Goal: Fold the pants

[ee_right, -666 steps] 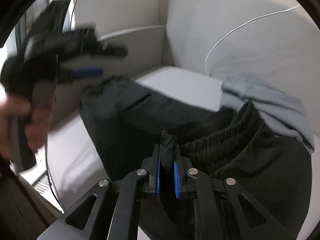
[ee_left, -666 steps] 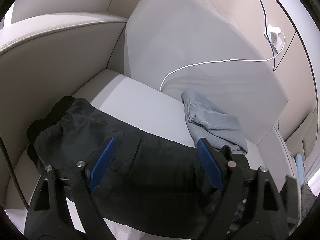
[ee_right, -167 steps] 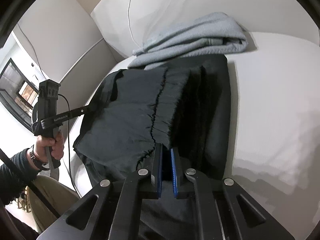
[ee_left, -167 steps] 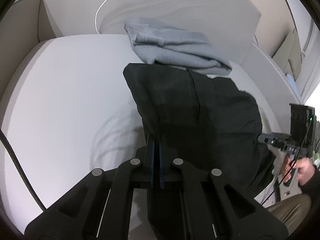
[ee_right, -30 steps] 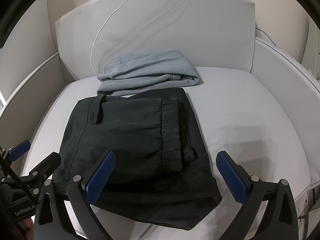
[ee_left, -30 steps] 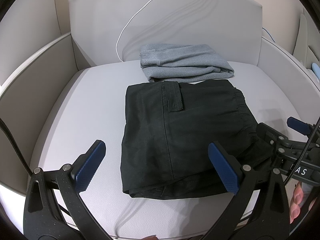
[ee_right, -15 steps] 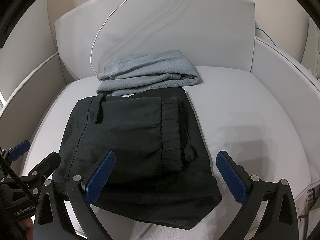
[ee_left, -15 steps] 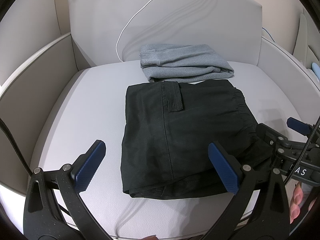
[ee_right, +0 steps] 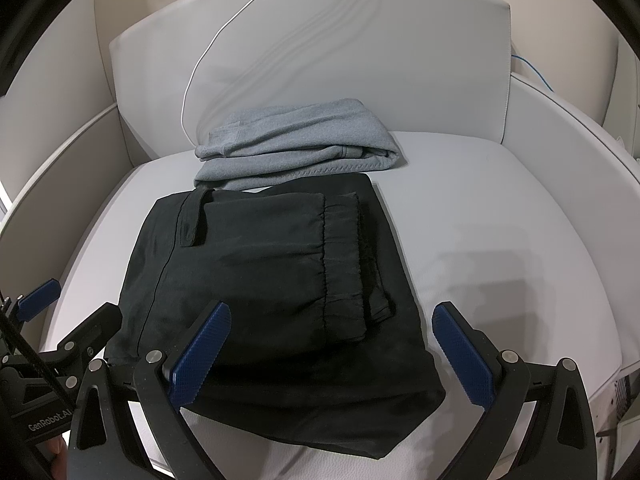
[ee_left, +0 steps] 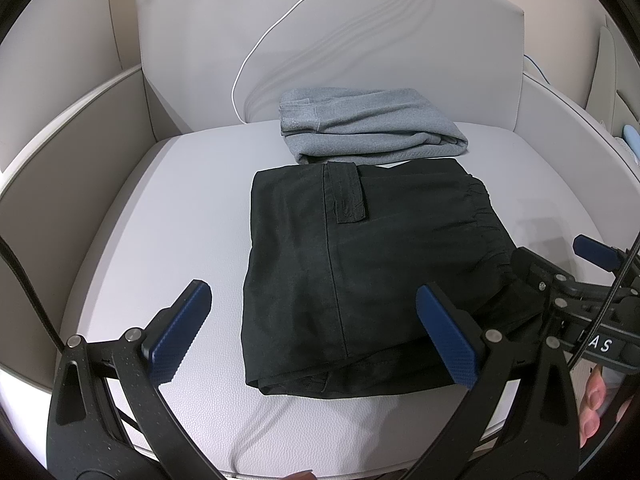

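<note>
Black pants (ee_left: 352, 256) (ee_right: 264, 280) lie folded into a compact rectangle on the white seat cushion (ee_left: 168, 208) (ee_right: 500, 216), pocket flap toward the back, elastic waistband along the right side. My left gripper (ee_left: 316, 332) hovers open over the near edge of the pants, holding nothing. My right gripper (ee_right: 332, 356) is open too, above the pants' near right corner. In the left wrist view the right gripper (ee_left: 560, 272) shows at the right edge; in the right wrist view the left gripper (ee_right: 68, 320) shows at the left edge.
A folded grey garment (ee_left: 368, 124) (ee_right: 296, 140) rests behind the pants against the backrest (ee_left: 360, 40). A white cable (ee_left: 280, 20) hangs down the backrest. Curved armrests (ee_left: 60, 168) (ee_right: 580, 152) close both sides. A person's fingertips (ee_left: 596, 408) show at lower right.
Over the last second nothing has moved. Earlier, both grippers were shut on the black pants, carrying and folding them; now both are open and the pants lie folded.
</note>
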Action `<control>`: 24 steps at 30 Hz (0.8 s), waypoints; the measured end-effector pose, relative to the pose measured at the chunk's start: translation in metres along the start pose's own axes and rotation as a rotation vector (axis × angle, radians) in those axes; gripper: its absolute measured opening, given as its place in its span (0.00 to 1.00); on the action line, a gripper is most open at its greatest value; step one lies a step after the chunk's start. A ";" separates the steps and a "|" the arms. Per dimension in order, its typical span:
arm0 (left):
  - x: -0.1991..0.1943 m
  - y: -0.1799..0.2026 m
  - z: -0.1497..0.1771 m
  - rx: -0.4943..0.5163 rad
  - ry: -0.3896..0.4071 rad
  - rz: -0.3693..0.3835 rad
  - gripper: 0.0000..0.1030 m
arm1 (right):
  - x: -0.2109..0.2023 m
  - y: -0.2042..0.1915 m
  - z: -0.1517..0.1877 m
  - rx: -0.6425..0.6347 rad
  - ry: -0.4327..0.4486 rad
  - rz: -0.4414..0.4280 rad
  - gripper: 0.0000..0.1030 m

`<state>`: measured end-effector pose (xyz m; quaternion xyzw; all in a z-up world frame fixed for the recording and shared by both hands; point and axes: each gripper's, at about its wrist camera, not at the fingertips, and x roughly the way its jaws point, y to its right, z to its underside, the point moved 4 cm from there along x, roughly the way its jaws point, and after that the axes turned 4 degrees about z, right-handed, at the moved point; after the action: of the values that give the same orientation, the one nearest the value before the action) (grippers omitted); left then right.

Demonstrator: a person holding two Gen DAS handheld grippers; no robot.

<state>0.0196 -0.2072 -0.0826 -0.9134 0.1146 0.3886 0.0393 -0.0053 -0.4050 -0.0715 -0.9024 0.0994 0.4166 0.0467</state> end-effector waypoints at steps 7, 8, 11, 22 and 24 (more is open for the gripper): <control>0.000 0.000 0.000 0.000 0.000 -0.001 0.99 | 0.000 0.000 -0.001 -0.001 -0.001 -0.001 1.00; 0.000 0.001 0.000 -0.001 0.000 -0.001 0.99 | 0.000 0.000 -0.001 -0.001 -0.001 0.000 1.00; 0.000 0.001 0.000 -0.002 0.000 -0.001 0.99 | 0.001 0.000 -0.001 -0.001 -0.004 -0.001 1.00; 0.000 0.000 0.000 -0.001 0.001 -0.005 0.99 | 0.001 0.002 0.002 -0.007 -0.012 0.000 1.00; 0.000 0.000 0.001 0.000 0.002 -0.005 0.99 | 0.001 0.002 0.002 -0.008 -0.012 -0.003 1.00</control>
<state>0.0188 -0.2073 -0.0826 -0.9140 0.1122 0.3877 0.0404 -0.0063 -0.4065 -0.0731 -0.9003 0.0960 0.4222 0.0443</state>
